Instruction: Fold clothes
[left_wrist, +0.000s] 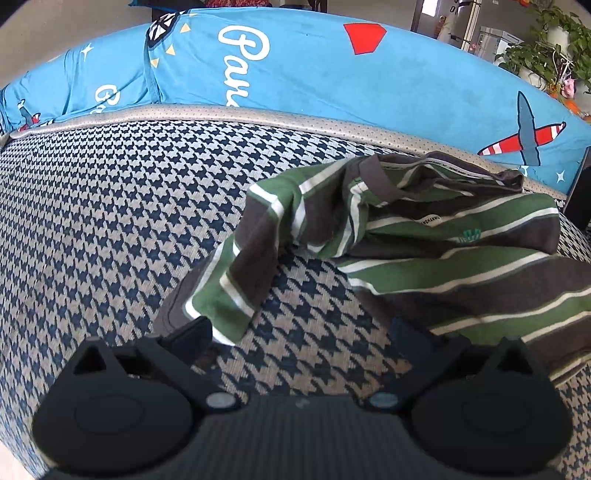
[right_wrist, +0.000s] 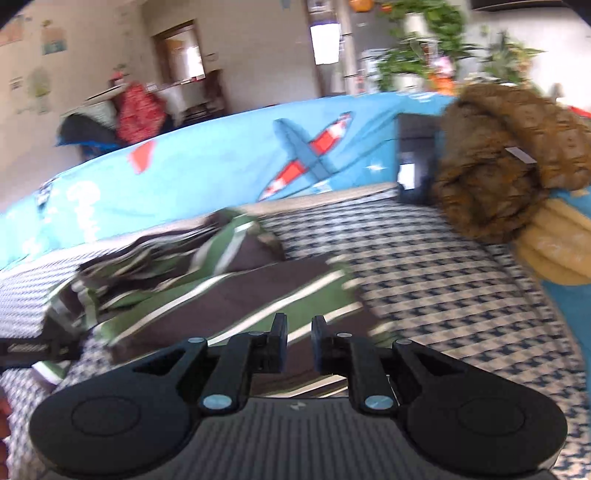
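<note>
My left gripper (left_wrist: 299, 328) stands wide apart over the houndstooth cushion (left_wrist: 110, 206), its left finger (left_wrist: 195, 328) against the end of a sleeve of the striped green and brown shirt (left_wrist: 461, 258), gripping nothing. The shirt lies crumpled near the blue airplane-print cover (left_wrist: 314, 66). My right gripper (right_wrist: 299, 339) hovers over the shirt's hem, fingers nearly together with a narrow empty gap

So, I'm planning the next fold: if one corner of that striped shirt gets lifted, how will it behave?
Probably floppy: the striped shirt lies crumpled, its sleeve draped limply. Likely light, since thin folds stand up without sagging flat. It may drag rather than slide on the textured houndstooth cushion.
</note>
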